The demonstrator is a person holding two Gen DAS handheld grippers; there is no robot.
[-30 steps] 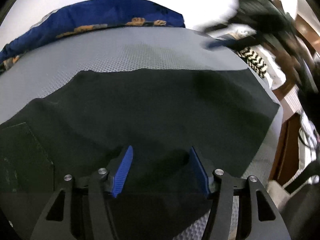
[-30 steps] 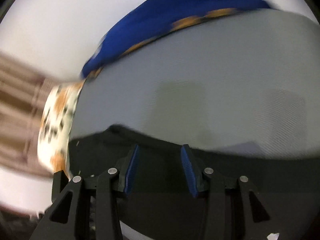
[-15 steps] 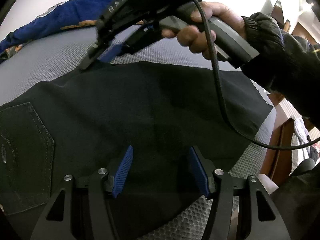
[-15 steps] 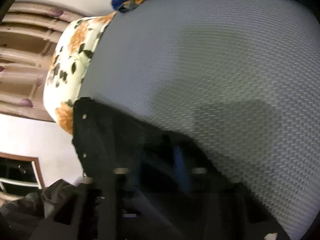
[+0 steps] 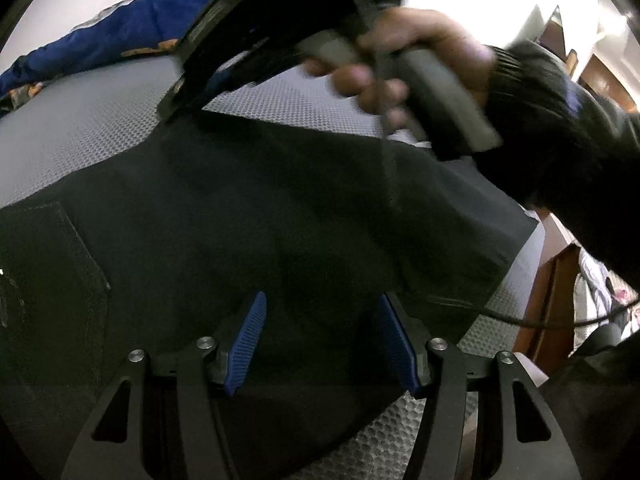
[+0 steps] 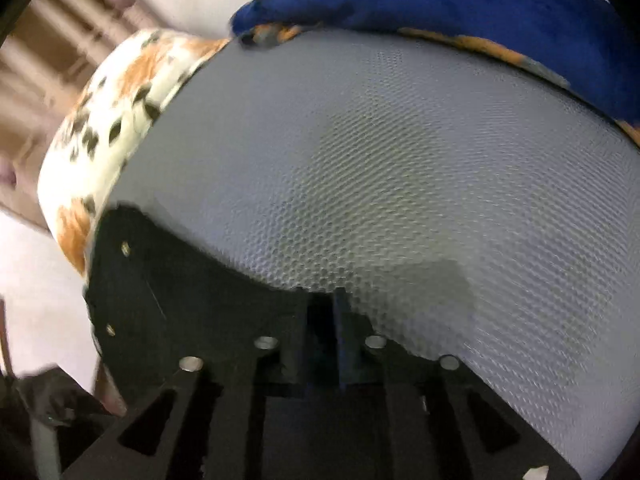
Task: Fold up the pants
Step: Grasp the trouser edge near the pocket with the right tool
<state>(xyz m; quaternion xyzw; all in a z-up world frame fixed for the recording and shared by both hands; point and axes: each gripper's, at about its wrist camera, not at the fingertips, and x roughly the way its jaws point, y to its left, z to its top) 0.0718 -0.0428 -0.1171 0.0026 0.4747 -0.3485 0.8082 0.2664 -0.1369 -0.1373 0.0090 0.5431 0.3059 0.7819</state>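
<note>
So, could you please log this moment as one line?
Fold pants | black pants flat on grey mesh mat | left gripper open above pants | right gripper opening at pants' edge

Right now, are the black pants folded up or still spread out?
Spread out. The black pants lie flat across the grey mat, back pocket showing, and no layer is visibly doubled over.

The pants [image 5: 280, 208] are lying spread on the mat [image 5: 80, 128], passing under and between the left gripper's [image 5: 320, 340] fingers [image 5: 250, 332]; the right gripper [image 5: 192, 92] is meeting their far edge ahead; a blanket [image 5: 100, 48] is lying behind the mat.
</note>
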